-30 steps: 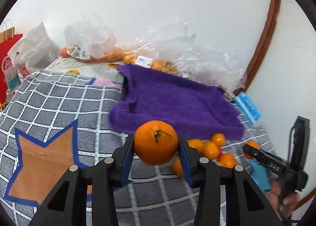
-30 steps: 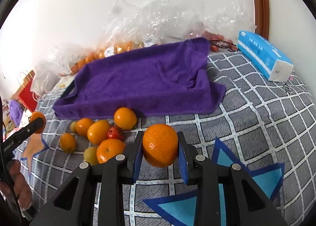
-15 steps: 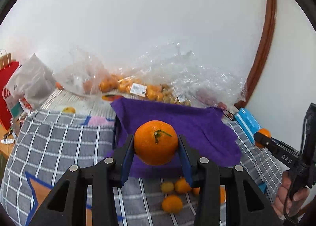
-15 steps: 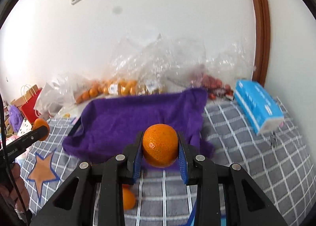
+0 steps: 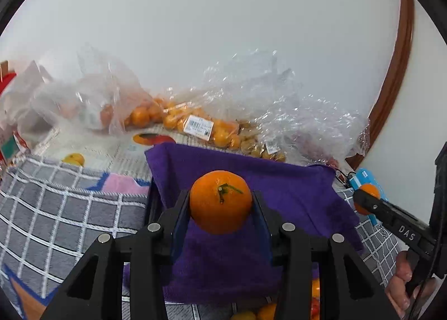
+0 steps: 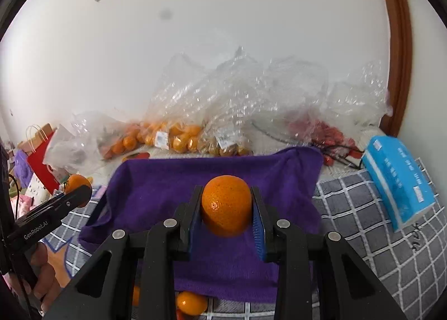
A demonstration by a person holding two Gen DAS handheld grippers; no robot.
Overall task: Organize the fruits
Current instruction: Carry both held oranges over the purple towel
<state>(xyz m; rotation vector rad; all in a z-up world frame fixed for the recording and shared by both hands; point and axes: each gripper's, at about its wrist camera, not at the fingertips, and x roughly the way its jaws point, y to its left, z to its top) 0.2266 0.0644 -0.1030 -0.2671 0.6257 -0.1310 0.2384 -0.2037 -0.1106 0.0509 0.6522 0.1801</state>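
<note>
left orange (image 5: pixel 220 202) sits clamped between the blue pads of the left hand-held gripper (image 5: pixel 220 208), stem end with a bit of green stalk facing the camera, held in the air over the purple towel (image 5: pixel 293 197). right orange (image 6: pixel 226 205) is clamped the same way in the right hand-held gripper (image 6: pixel 226 215), navel end toward the camera, also above the towel's near half. both grippers closed on fruit, pads pressing each side. each shows in the other's view: right one at the right edge of the left view, left one at the left edge of the right view, fruit at the tip. towel is spread on a grey checked blanket (image 6: pixel 377 236) with star patches. loose oranges (image 6: pixel 191 303) lie on the blanket just in front of the towel's near edge, partly hidden by gripper frames. behind the towel, against the white wall, clear plastic bags (image 6: pixel 237 102) hold more small oranges (image 5: pixel 173 119) and some red fruit (image 6: pixel 329 133). blue tissue pack (image 6: pixel 399 177) lies right of the towel. red paper bag (image 6: pixel 42 163) at far left.
</note>
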